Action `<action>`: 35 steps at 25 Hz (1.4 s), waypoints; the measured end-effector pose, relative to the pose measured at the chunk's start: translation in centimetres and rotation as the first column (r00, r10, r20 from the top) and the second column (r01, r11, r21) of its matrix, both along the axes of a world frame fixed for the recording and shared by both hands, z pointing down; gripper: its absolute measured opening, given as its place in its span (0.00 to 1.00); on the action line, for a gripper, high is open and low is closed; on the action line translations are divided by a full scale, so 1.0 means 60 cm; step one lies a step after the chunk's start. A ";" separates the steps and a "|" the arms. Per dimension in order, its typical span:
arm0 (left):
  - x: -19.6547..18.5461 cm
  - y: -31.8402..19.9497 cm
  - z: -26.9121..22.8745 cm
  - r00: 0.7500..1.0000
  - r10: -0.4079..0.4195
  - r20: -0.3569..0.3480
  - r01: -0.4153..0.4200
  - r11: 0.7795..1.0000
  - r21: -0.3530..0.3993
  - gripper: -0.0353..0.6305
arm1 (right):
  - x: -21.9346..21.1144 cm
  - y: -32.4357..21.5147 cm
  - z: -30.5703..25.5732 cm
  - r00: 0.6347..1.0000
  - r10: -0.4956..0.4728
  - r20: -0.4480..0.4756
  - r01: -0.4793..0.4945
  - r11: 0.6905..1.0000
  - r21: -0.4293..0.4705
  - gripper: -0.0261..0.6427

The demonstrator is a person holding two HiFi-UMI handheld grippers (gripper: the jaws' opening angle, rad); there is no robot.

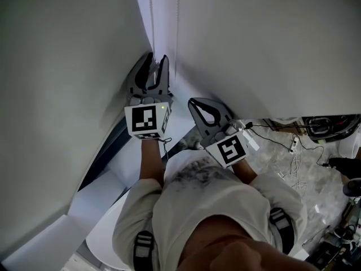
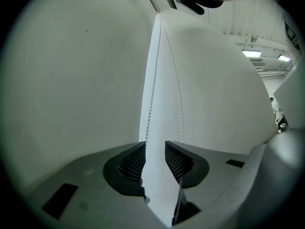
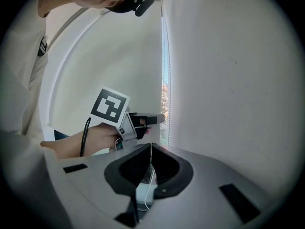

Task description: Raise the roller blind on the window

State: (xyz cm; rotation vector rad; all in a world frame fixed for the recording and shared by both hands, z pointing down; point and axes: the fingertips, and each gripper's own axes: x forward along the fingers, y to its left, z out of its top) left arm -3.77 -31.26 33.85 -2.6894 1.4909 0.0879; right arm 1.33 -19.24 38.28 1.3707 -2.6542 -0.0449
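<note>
The white roller blind (image 1: 254, 38) hangs down over the window; a thin slit of daylight shows at its edge (image 3: 165, 94). Its bead chain (image 1: 151, 33) drops in two strands beside the wall. My left gripper (image 1: 158, 58) points up along the chain, its jaws open, and one strand (image 2: 149, 109) runs between the pads close to the left one. My right gripper (image 1: 193, 101) sits lower and to the right. Its jaws are shut, with a thin white cord (image 3: 151, 151), apparently the chain, nipped between them. The left gripper's marker cube (image 3: 110, 106) shows in the right gripper view.
A grey-white wall (image 1: 56, 66) stands close on the left. A white sill or ledge (image 1: 107, 191) lies below it. Cables and clutter (image 1: 293, 145) cover the floor at the right. The person's shirt (image 1: 214, 208) fills the lower part of the head view.
</note>
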 end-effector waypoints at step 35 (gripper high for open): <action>-0.048 -0.092 -0.006 0.995 -0.099 -0.002 0.099 0.995 -0.029 0.07 | -0.006 -0.003 0.000 1.000 0.007 -0.007 -0.007 1.000 -0.001 0.13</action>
